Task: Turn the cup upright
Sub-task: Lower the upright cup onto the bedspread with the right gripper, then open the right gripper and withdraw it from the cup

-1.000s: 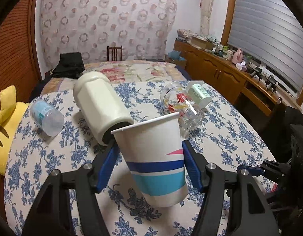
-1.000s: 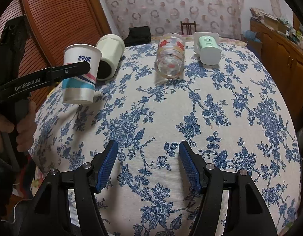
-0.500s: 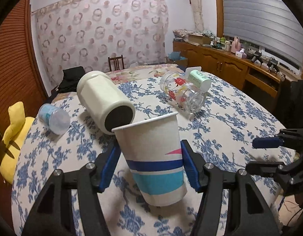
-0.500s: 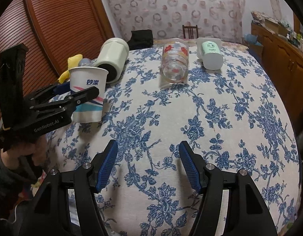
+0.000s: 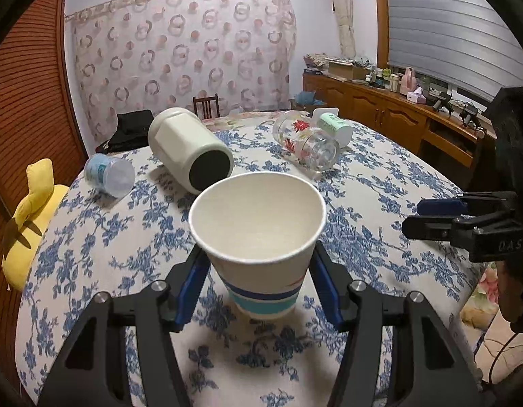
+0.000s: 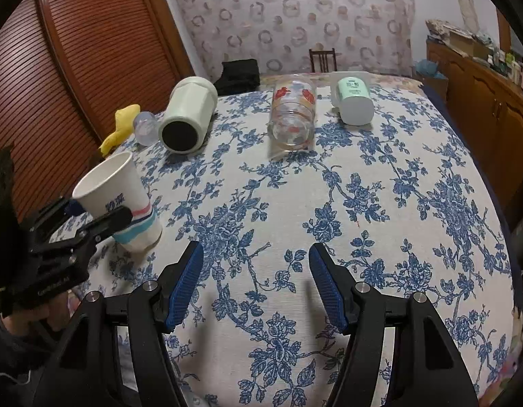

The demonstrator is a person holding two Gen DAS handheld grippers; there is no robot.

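Here the left gripper (image 5: 258,285) pinches the paper cup (image 5: 258,237) between its blue pads, mouth up but leaning back toward the wrist, its base at the tablecloth (image 6: 329,183). The right gripper (image 6: 256,285), spread and holding nothing, sits well apart.

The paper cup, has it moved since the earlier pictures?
Yes. In the right wrist view the paper cup, in the left gripper, went down and toward the camera, away from the white jar, and now leans.
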